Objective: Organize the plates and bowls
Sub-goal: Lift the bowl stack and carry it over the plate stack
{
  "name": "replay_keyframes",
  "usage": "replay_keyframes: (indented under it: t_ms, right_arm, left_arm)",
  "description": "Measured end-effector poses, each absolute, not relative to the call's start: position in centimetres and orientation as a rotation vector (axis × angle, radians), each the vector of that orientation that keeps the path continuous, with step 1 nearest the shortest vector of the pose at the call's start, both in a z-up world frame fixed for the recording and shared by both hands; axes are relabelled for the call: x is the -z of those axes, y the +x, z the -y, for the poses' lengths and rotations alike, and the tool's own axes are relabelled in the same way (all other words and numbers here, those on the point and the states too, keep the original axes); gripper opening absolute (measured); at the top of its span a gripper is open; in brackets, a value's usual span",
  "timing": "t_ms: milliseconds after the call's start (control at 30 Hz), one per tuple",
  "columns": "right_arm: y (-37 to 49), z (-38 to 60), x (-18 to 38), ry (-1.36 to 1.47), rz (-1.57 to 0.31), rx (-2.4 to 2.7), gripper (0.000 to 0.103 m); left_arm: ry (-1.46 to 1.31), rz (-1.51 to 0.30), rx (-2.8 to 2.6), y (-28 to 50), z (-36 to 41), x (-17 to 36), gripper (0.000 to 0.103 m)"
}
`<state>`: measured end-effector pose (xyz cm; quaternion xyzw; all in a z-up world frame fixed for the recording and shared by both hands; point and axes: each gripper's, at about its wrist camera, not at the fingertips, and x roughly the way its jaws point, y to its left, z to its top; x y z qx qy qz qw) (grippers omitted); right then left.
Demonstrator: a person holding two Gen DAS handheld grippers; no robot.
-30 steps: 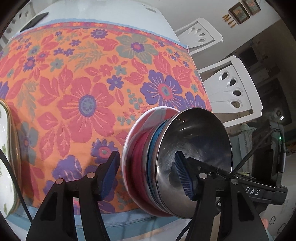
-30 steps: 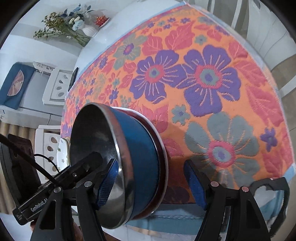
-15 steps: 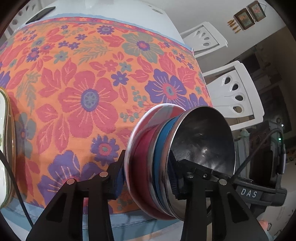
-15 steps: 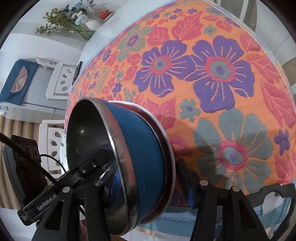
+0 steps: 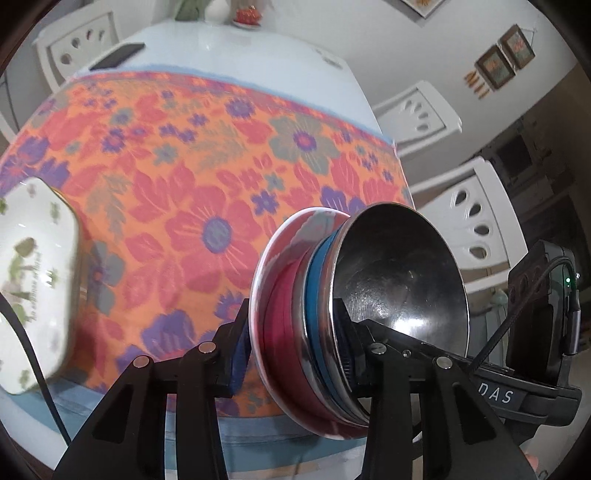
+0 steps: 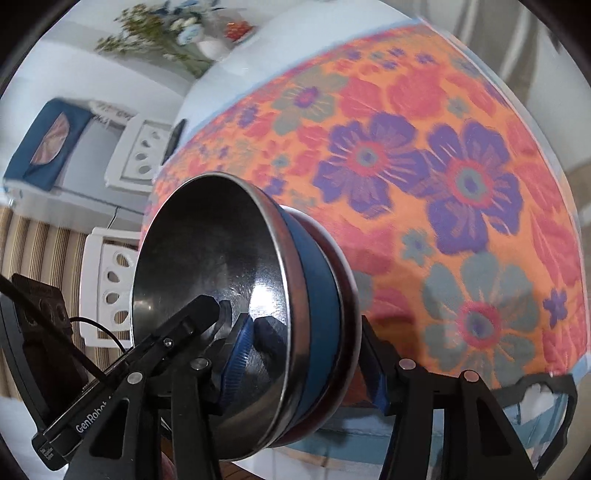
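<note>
A stack of bowls fills both views: a steel bowl (image 5: 399, 280) nested in a blue bowl (image 5: 319, 295) and a red bowl (image 5: 284, 314), all on a pink-and-white plate (image 5: 295, 229). My left gripper (image 5: 291, 350) is shut on the stack, one pad under the plate and the other inside the steel bowl. My right gripper (image 6: 304, 369) clamps the opposite side of the stack the same way, around the steel bowl (image 6: 207, 280) and blue bowl (image 6: 317, 314). The stack hangs just above the floral tablecloth (image 5: 207, 192) near the table's front edge.
A white dish with green flowers (image 5: 33, 280) lies on the cloth at the left edge. White chairs (image 5: 476, 221) stand along the table's right side. A dark phone (image 5: 118, 55) and a vase of flowers (image 6: 177, 33) sit at the far end.
Both grippers closed their jaws onto the bowl stack, then rose with it. The white dish has come further into the left wrist view.
</note>
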<state>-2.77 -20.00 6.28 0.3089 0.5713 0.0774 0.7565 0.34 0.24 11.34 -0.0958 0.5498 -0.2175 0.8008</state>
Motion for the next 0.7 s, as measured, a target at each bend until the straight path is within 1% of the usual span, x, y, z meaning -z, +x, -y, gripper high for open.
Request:
replay_keyframes:
  t_ms: [167,267,400,533,700]
  right_arm:
    - [-1.3,17.0,-9.0,0.625,-1.203,-0.229,0.054]
    - [-0.3,14.3,-10.7,0.606,-1.181,-0.274,0.054]
    - [1.0,9.5,-12.5,0.571,-1.156,-0.33,0.054]
    - [2.0,4.2,-13.1,0.545,-1.148,-0.355,0.054]
    - [3.0,-2.0,-11.9,0.541,-1.175,-0.364,0.054]
  left_arm:
    - [-0.223,-1.105,0.426,1.0,-3.5,-14.1,0.035]
    - [-0.225,-1.054,0.39,1.7,-6.7,-16.2,0.035]
    - [-0.229,-1.017,0.358,2.4,-11.3,-17.6,0.035]
    - [-0.239,-1.01,0.348,3.4,-16.1,-17.6,0.035]
    - [-0.234,-1.045,0.338,4.7,-21.8,-16.2,0.035]
